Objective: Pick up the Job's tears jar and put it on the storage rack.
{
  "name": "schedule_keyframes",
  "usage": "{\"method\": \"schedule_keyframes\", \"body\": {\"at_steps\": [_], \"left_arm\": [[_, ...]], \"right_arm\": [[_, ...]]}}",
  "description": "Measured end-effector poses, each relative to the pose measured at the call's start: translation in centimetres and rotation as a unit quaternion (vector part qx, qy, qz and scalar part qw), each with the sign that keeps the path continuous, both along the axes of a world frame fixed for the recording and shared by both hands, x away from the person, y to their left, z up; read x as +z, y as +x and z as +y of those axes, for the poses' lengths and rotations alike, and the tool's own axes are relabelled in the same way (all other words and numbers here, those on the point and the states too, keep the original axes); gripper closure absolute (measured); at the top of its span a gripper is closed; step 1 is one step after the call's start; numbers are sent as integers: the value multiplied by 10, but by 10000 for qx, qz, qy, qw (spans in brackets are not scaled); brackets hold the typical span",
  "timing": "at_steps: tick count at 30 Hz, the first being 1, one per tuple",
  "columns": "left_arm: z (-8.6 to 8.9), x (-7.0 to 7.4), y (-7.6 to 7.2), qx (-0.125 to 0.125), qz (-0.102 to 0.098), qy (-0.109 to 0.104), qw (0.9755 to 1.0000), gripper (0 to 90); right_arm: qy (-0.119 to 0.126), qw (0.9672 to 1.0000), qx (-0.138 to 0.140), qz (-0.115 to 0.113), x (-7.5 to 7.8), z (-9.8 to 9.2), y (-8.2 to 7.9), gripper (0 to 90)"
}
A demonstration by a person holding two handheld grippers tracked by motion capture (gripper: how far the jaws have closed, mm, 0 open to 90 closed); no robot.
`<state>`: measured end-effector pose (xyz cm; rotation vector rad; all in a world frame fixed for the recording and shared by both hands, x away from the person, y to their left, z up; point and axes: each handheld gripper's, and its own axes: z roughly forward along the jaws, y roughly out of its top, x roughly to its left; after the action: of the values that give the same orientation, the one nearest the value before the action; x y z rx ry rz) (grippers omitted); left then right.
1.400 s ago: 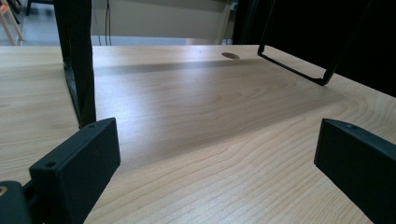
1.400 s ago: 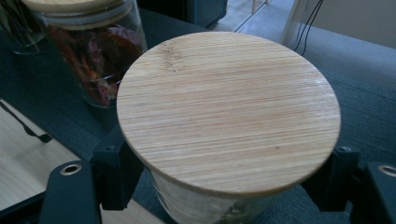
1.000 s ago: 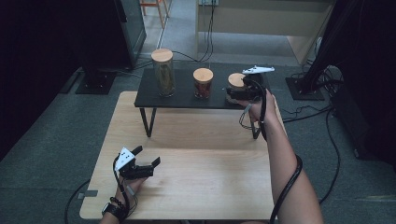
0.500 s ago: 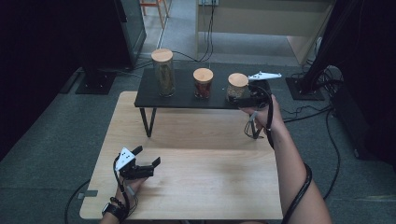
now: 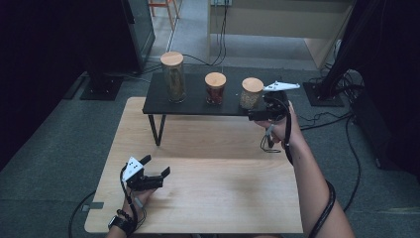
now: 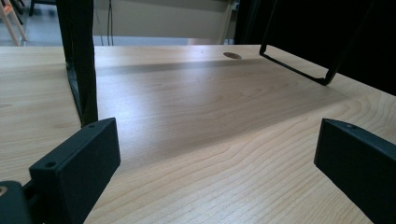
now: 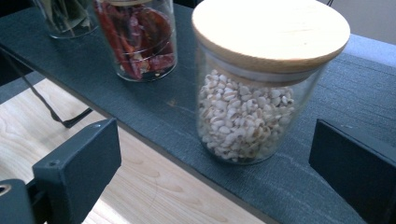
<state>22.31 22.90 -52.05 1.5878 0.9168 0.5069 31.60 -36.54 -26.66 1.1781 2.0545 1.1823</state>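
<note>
A glass jar of pale beans [image 7: 252, 107] with a wooden lid stands upright near the right end of the black shelf [image 7: 327, 84]. My right gripper [image 7: 212, 168] is open just in front of it. Its jaws have just been opening, and the jar stands ahead of the pads without touching them. In the high view the bean jar [image 5: 251, 92] is the rightmost of three, with my right gripper [image 5: 254, 114] at the shelf's front edge. My left gripper [image 5: 156, 166] rests open on the wooden table [image 5: 223, 198] at the near left, with nothing between its jaws [image 6: 215, 154].
A jar of red chillies [image 5: 215, 88] stands mid-shelf and a tall jar of dried leaves [image 5: 174, 77] at the left end. The chilli jar [image 7: 140, 37] is close on the bean jar's left. Black shelf legs [image 6: 81, 60] stand on the tabletop. Cables lie on the floor to the right.
My right gripper has drawn back from the bean jar toward the shelf's front edge, leaving the jar standing free. The left gripper has stayed where it was.
</note>
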Motion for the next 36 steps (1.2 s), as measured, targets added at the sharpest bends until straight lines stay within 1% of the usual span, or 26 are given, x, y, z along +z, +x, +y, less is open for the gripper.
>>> {"method": "schedule_keyframes", "body": {"at_steps": [10, 20, 23, 28, 36], "left_arm": [[0, -1, -1, 6, -9, -32, 10000, 3], [0, -1, -1, 15, -10, -29, 10000, 3], [-1, 0, -1, 15, -8, -5, 10000, 3], [-1, 0, -1, 32, -6, 1, 10000, 3], [-1, 0, -2, 48, -3, 5, 10000, 3]], "right_arm": [[-2, 10000, -36, -12, -4, -6, -11, 21], [-90, 9999, 10, -86, -8, -13, -29, 21], [-119, 9999, -8, -87, -12, -17, -35, 21], [-76, 9999, -42, -95, -18, -23, -43, 21], [-133, 9998, -58, -110, -28, -29, -55, 21]]}}
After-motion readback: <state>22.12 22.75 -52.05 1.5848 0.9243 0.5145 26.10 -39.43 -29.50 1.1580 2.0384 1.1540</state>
